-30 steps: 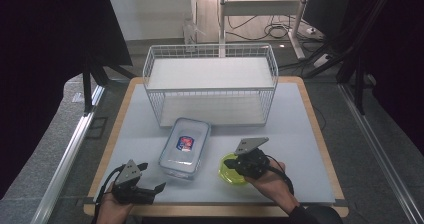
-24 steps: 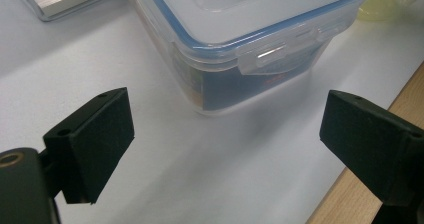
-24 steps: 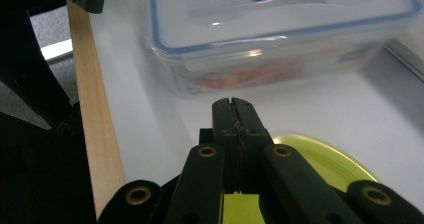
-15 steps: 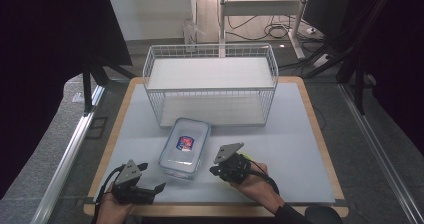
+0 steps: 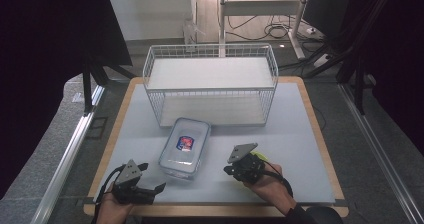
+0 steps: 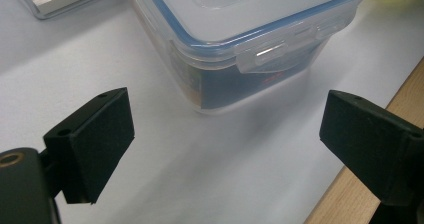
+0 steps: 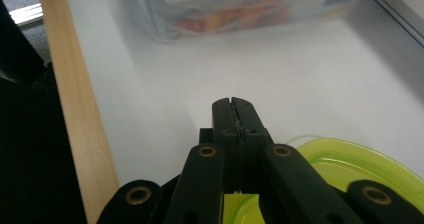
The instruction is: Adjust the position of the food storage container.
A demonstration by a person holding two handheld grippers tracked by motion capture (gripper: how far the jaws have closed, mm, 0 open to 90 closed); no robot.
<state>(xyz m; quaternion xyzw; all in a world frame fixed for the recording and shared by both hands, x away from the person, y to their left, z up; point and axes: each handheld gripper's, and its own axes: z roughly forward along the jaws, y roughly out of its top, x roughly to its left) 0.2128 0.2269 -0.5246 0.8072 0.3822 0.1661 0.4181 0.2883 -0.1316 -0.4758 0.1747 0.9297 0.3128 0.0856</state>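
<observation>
A clear plastic container with a blue-sealed lid and a red label lies in the middle of the white table mat. My left gripper rests near the front edge, left of the container. Its jaws stand wide open, facing the container's latched end, with nothing between them. My right gripper sits to the right of the container, over a yellow-green plate. Its jaws are pressed together and point toward the container. The plate lies beneath and beside them.
A white wire basket with a pale shelf stands at the back of the mat, just behind the container. The table's wooden border runs around the mat; the front strip is close to both hands.
My right gripper has moved left across the yellow-green plate, toward the container, and now covers most of the plate. The left gripper and the container have stayed put.
</observation>
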